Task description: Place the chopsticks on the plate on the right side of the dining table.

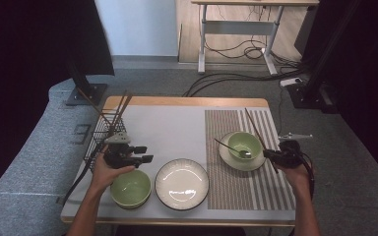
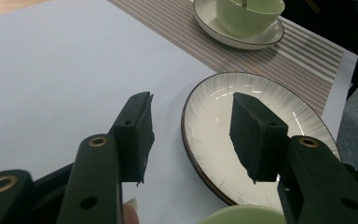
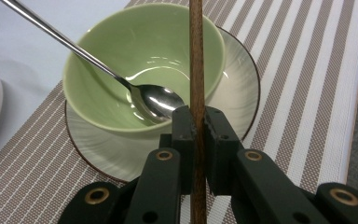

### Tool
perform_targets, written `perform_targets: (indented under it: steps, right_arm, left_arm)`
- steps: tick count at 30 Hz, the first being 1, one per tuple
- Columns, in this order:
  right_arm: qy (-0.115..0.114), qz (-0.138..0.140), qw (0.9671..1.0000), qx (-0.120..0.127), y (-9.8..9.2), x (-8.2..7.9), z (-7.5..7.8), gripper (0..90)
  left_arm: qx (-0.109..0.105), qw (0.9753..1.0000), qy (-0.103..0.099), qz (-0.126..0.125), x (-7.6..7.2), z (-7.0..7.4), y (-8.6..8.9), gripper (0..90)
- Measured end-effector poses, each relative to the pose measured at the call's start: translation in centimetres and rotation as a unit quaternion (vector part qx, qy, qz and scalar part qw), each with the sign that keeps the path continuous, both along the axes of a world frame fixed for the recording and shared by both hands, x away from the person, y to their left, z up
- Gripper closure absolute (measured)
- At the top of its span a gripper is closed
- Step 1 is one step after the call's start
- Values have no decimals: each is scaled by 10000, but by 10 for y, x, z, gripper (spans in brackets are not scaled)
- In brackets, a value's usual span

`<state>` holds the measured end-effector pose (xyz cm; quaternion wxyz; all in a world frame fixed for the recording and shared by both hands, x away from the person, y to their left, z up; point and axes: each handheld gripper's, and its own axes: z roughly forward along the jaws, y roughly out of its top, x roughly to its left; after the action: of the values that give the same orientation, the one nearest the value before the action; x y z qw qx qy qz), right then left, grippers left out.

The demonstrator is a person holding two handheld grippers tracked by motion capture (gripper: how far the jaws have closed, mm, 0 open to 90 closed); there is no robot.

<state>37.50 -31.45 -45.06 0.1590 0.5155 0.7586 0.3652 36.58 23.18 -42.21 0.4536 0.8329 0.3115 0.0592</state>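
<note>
My right gripper (image 1: 268, 154) (image 3: 196, 116) is shut on a brown wooden chopstick (image 1: 257, 132) (image 3: 196, 60), held upright just right of a green bowl (image 1: 244, 145) (image 3: 144, 51). That bowl sits on a white saucer (image 1: 230, 158) (image 3: 237, 88) and holds a metal spoon (image 1: 232, 148) (image 3: 154, 100). My left gripper (image 1: 146, 153) (image 2: 191, 130) is open with nothing between its pads, hovering over the table between a white plate (image 1: 182, 183) (image 2: 214, 154) and a second green bowl (image 1: 131, 188) (image 2: 242, 215).
A black wire basket (image 1: 100, 135) with more chopsticks stands at the table's left edge. A striped placemat (image 1: 241, 191) (image 2: 279, 63) (image 3: 298, 70) covers the right part of the table. A desk and cables lie on the floor beyond.
</note>
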Motion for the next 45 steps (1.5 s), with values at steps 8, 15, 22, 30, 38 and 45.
perform_targets:
  steps: [8, 15, 22, 30, 38, 45]
  right_arm:
    - [131, -67, 9999, -9, -1, 2, -9, 839]
    - [171, -145, 9997, -5, -2, 3, -14, 838]
    - [213, -159, 9996, -63, -2, 4, -17, 838]
    - [257, -228, 9994, -66, -2, 6, -21, 837]
    - [319, -286, 9991, -53, -4, 7, -26, 837]
    - [319, -309, 9990, -28, -4, 8, -26, 837]
  left_arm:
    - [-32, 10000, 14, -21, 0, 0, 0, 492]
    - [-26, 10000, 10, -22, 0, 0, 0, 492]
    - [-20, 10000, 15, -35, 0, 0, 0, 492]
    - [-15, 10000, 15, -35, 0, 0, 0, 492]
    - [-12, 10000, 26, -45, 0, -1, -1, 493]
    - [-1, 10000, 28, -44, 0, -1, -1, 493]
